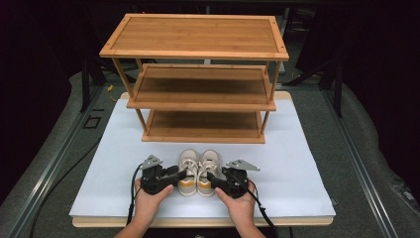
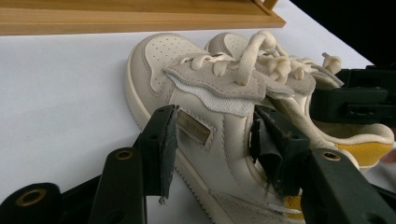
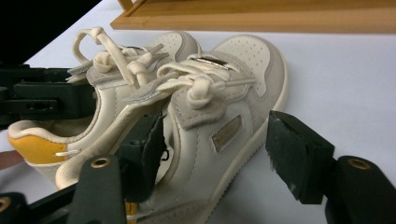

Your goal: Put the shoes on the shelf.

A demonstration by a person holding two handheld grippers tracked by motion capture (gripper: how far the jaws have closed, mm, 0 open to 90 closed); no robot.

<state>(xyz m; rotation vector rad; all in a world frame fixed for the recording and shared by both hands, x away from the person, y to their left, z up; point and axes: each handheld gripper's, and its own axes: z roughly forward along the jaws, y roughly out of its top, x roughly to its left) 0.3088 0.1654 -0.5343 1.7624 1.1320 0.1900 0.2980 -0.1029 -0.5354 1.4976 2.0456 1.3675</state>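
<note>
Left gripper: my jaws stand apart around the outer wall of the left shoe, one outside the side panel, the other inside the collar. In the left gripper view a gap shows between the outer pad and the leather, so I read them as spread, not pinching.
Right gripper: I see the same on the right shoe, one jaw down in the opening, the other clear of the outer side with white table between it and the sole. Not clamped.
Left shoe: cream and grey child's sneaker with a yellow heel patch, standing on its sole at the near middle of the table, toe towards the rack.
Right shoe: its twin, touching the left shoe along the inner sides, toe the same way, laces loosely knotted.
Hands: my left hand wraps its gripper from below, my right hand does likewise; both come in from the near edge.
Table: white top, the pair just in front of the rack.
Rack: three-tier bamboo shoe rack at the far middle of the table, near the toes but not touching them.
</note>
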